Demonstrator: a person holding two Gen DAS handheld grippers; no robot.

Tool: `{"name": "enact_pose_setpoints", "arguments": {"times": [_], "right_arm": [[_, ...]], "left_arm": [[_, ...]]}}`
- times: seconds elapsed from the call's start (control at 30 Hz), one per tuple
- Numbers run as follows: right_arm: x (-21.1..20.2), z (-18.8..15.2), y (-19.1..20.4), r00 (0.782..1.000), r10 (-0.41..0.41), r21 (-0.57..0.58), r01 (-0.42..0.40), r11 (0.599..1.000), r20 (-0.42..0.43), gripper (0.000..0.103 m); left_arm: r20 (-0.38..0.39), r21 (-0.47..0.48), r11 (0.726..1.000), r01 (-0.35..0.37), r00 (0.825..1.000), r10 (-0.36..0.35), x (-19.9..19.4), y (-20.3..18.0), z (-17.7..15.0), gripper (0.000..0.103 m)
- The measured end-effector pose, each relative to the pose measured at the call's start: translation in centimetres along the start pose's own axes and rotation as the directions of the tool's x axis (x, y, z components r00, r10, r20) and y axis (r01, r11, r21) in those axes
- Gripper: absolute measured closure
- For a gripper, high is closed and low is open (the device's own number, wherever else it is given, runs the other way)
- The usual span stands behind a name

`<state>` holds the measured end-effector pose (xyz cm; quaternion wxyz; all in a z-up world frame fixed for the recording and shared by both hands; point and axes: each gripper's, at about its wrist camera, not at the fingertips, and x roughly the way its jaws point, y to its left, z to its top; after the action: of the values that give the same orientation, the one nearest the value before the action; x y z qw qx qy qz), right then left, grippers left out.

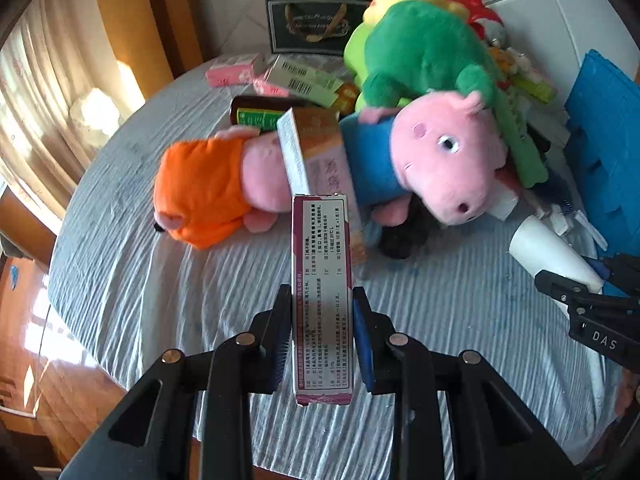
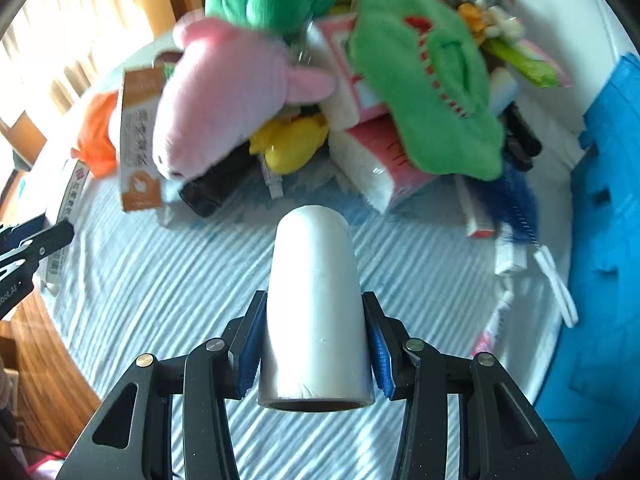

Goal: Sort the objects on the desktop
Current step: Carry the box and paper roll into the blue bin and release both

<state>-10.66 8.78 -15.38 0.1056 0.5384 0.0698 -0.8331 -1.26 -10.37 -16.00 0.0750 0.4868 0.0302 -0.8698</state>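
Can't see inside the blue bin point(image 2: 608, 184) at the right edge, cut off by the frame. Pile behind pretty blurry, mostly plush toys point(image 1: 436, 160) heaped over boxes on the striped cloth point(image 1: 160, 280). Left gripper point(image 1: 323, 336) clamped tight on a narrow printed box point(image 1: 323, 296), right gripper point(image 2: 316, 344) squeezed around a white roll point(image 2: 314, 312), both held above the cloth.

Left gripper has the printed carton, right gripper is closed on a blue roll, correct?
Not quite: the roll in the right gripper is white, not blue, as the right wrist view shows. The left gripper does hold the printed carton.
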Motion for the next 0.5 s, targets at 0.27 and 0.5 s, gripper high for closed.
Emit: {"name": "enact_pose_setpoints", "arguments": {"times": [0.27, 0.5], "right_arm": [[-7.2, -0.3, -1.3, 0.981, -0.023, 0.033, 0.017, 0.999, 0.191, 0.058], [-14.3, -1.8, -4.1, 0.932, -0.095, 0.090, 0.067, 0.994, 0.350, 0.058]], "left_arm": [[0.167, 0.142, 0.988, 0.062, 0.982, -0.086, -6.1, -4.0, 2.5, 0.075], [0.268, 0.281, 0.953, 0.110, 0.945, -0.188, -11.6, -10.2, 4.0, 0.075]]}}
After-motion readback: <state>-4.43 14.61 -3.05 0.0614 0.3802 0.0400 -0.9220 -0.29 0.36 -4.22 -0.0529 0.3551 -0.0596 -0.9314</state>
